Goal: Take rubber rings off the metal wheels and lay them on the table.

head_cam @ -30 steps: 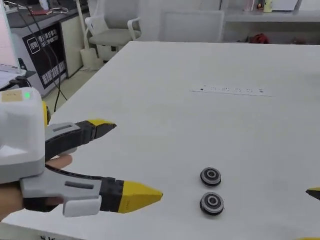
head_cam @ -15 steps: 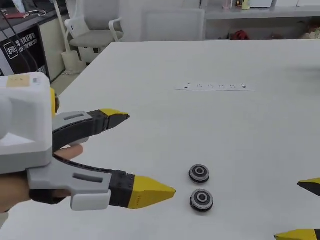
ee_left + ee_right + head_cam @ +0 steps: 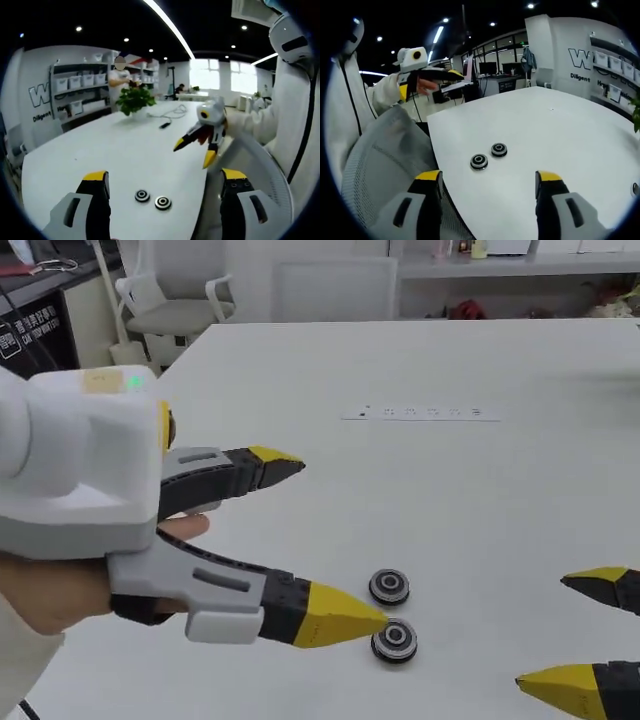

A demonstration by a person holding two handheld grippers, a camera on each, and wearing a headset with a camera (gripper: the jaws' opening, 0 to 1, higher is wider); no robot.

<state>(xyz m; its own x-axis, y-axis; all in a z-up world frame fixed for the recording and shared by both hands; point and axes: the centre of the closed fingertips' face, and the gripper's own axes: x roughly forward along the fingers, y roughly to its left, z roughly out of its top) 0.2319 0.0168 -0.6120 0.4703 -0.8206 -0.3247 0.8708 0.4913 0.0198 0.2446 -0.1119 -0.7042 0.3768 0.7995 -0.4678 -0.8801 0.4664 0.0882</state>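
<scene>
Two wheels sat on the white table (image 3: 480,500) at abt 6 o'clock in the head view: far wheel (image 3: 389,587) and near wheel (image 3: 395,641). They lay flat and almost touching, the far one at 12 o'clock of the near one. Black rubber rings (image 3: 412,644) were on both of them, none off yet. Same spot and same spacing as a sec before, so nothing on the table got moved.

What changed was the tongs. The left gripper (image 3: 340,540) came in from 9 o'clock w/ a hand (image 3: 60,600) wrapped round it, and it had pushed a lot closer. A sec earlier its lower yellow tip was well short of the wheels. Now that tip sat right at the 10 o'clock edge of the near wheel. Couldn't tell if it touched or just hung above it. Jaws were spread wide, nothing between them. In the left gripper view both wheels showed low down btw its two jaws.

The right gripper (image 3: 545,632) was at 4 o'clock in the head view, well apart from the wheels. A sec ago just a sliver of one tip showed there. Now both yellow tips were in, pointing toward 9 o'clock. Jaws were spread too, holding nothing. In the right gripper view the wheels lay near 12 o'clock of its jaws, close to the table edge.

Farther back on the table at 12 o'clock was a flat strip w/ small marks (image 3: 420,413), and at 11 o'clock an office chair (image 3: 175,310) beyond the table.
</scene>
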